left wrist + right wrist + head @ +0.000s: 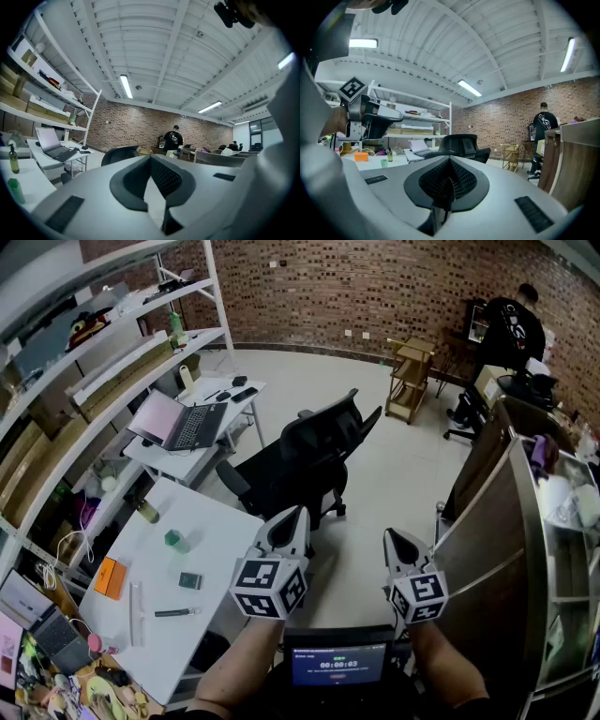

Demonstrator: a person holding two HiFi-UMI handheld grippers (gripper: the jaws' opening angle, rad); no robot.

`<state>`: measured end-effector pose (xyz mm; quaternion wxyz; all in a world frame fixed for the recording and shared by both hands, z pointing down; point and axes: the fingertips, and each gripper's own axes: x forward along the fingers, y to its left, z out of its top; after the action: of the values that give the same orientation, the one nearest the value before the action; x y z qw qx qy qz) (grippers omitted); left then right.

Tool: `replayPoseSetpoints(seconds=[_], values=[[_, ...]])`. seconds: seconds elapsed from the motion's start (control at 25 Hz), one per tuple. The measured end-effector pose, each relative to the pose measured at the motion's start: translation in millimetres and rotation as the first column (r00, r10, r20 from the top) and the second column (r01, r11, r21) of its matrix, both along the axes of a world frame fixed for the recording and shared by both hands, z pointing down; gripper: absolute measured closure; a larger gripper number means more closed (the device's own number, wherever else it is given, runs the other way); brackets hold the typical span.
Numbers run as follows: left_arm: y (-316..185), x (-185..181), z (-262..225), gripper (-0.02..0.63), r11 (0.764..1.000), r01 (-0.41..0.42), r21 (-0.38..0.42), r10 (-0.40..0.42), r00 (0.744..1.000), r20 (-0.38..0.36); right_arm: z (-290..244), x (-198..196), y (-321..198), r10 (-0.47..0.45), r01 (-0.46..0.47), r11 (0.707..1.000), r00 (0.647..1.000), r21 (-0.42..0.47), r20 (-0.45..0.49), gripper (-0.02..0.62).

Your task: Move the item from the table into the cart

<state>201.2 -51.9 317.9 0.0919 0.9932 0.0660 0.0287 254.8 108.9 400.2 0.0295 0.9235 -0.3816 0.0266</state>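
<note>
On the white table (220, 521) at the left lie a small green cup (175, 540), a dark little box (190, 580), an orange box (111, 577), a white stick (137, 612) and a black pen (173, 613). The metal cart (511, 549) stands at the right. My left gripper (296, 514) hovers level beside the table's near corner, jaws together, nothing in them. My right gripper (392, 538) is held level near the cart, shut and empty. In the gripper views the left gripper (151, 159) and right gripper (450, 161) both have their pads meeting.
A black office chair (305, 460) stands ahead between table and cart. A second desk carries a laptop (178, 423). Shelving (84, 362) runs along the left wall. A person (511, 329) stands at the far brick wall near a wooden trolley (410, 379).
</note>
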Motion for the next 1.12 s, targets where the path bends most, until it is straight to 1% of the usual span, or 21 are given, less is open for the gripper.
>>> replayPoseSetpoints(seconds=[0.12, 0.24, 0.32, 0.44, 0.52, 0.64, 0.76, 0.84, 0.96, 1.0, 1.04, 1.12], values=[[-25, -14, -1, 0.594, 0.999, 0.047, 0.006, -0.047, 0.999, 0.003, -9, -8, -26, -0.050, 0.048, 0.998, 0.997, -0.043, -0.059, 0.592], [-61, -38, 2, 0.594, 0.991, 0.130, 0.019, -0.131, 0.991, 0.016, -12, -11, -62, -0.117, 0.115, 0.993, 0.992, -0.036, -0.054, 0.592], [-91, -61, 8, 0.594, 0.974, 0.221, 0.038, -0.222, 0.974, 0.031, -11, -19, -97, -0.199, 0.197, 0.980, 0.978, -0.041, -0.063, 0.592], [-139, -105, 19, 0.594, 0.930, 0.364, 0.040, -0.366, 0.930, 0.044, -8, -41, -161, -0.350, 0.347, 0.937, 0.934, -0.046, -0.073, 0.592], [-173, -140, 28, 0.594, 0.889, 0.455, 0.039, -0.457, 0.888, 0.058, -4, -59, -206, -0.441, 0.439, 0.898, 0.895, -0.038, -0.067, 0.592], [-223, -201, 44, 0.594, 0.816, 0.578, 0.035, -0.578, 0.811, 0.089, 4, -97, -273, -0.555, 0.553, 0.832, 0.831, -0.042, -0.045, 0.592], [-277, -269, 57, 0.594, 0.733, 0.680, 0.016, -0.678, 0.728, 0.103, 8, -148, -340, -0.662, 0.660, 0.750, 0.749, -0.047, -0.035, 0.592], [-313, -318, 66, 0.594, 0.675, 0.738, 0.002, -0.733, 0.670, 0.115, 10, -189, -387, -0.726, 0.724, 0.688, 0.688, -0.057, -0.025, 0.592], [-369, -393, 78, 0.594, 0.595, 0.804, -0.001, -0.797, 0.589, 0.134, 20, -252, -459, -0.791, 0.789, 0.609, 0.612, -0.076, 0.013, 0.592], [-389, -417, 83, 0.594, 0.567, 0.824, -0.002, -0.816, 0.562, 0.139, 24, -272, -484, -0.808, 0.807, 0.585, 0.588, -0.079, 0.030, 0.579], [-410, -440, 87, 0.594, 0.538, 0.843, -0.005, -0.834, 0.533, 0.144, 29, -291, -511, -0.823, 0.824, 0.561, 0.566, -0.079, 0.046, 0.540], [-448, -483, 99, 0.594, 0.484, 0.875, -0.013, -0.864, 0.480, 0.153, 40, -329, -563, -0.853, 0.855, 0.512, 0.517, -0.075, 0.068, 0.540]])
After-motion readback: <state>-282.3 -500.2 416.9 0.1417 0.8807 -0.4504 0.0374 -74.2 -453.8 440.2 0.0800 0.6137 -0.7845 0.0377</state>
